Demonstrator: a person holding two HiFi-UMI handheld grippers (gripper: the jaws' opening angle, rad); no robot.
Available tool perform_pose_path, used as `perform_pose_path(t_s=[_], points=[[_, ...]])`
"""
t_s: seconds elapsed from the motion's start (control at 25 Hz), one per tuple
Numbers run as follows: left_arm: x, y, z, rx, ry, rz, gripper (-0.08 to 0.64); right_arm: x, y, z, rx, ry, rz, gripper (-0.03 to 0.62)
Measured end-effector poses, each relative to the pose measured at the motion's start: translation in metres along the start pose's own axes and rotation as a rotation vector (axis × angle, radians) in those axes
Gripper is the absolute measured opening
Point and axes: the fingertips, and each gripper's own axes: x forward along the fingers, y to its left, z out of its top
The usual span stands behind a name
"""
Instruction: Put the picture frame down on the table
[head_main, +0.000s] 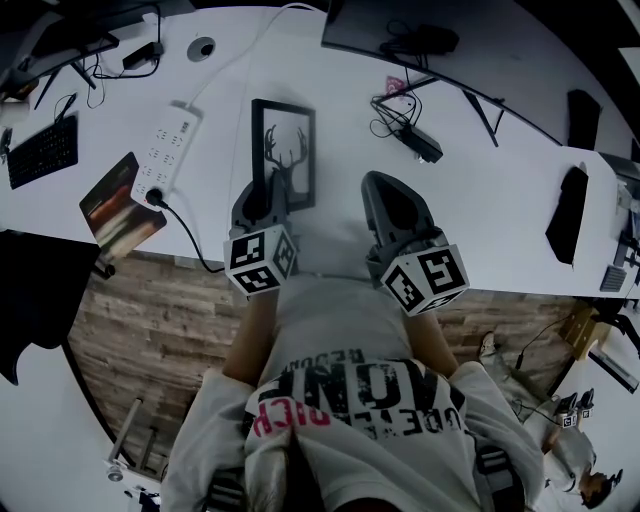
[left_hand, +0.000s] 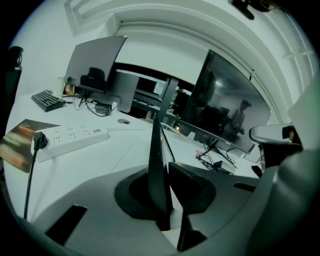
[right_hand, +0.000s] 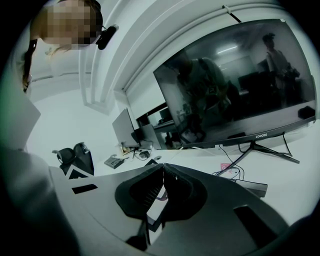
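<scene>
Left gripper (head_main: 268, 196) has the picture frame (head_main: 283, 150), a black frame with an antler silhouette, gripped by its near edge and held out over the white desk (head_main: 480, 200), in front of the person's body and just right of the power strip (head_main: 165, 150). In the left gripper view the fingers (left_hand: 192, 185) are clamped on the frame (left_hand: 159, 165). It shows edge-on there, a thin dark blade rising straight up from between the two pads, with the desk and the power strip (left_hand: 70, 137) off to its left and a big dark monitor (left_hand: 230, 115) behind it on the right. Whether the frame's far end touches the desk, no view makes clear. Over on the other side, the right gripper (head_main: 395, 205) hovers near the desk's front edge, beside the left one but apart from the frame. Its own view shows the fingers (right_hand: 185, 192) closed together, tips meeting with nothing between them, and the wide monitor (right_hand: 240, 85) on its stand ahead. A keyboard (head_main: 42, 150) lies far left on the desk, and cables trail around the monitor's foot.
</scene>
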Motion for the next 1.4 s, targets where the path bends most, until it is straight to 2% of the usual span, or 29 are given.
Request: perform_pose_path(t_s=[0.48, 0.76, 1.4], points=[[-0.001, 0.013, -0.009, -0.021, 0.031, 0.013, 0.086, -0.003, 0.005, -0.002, -0.016, 0.002, 0.0, 0.002], [-0.001, 0.021, -0.018, -0.005, 0.062, 0.032, 0.13, -0.002, 0.008, -0.003, -0.019, 0.006, 0.004, 0.002], [0.005, 0.033, -0.041, -0.051, 0.126, 0.035, 0.181, -0.001, 0.01, -0.006, -0.014, 0.012, 0.004, 0.002]])
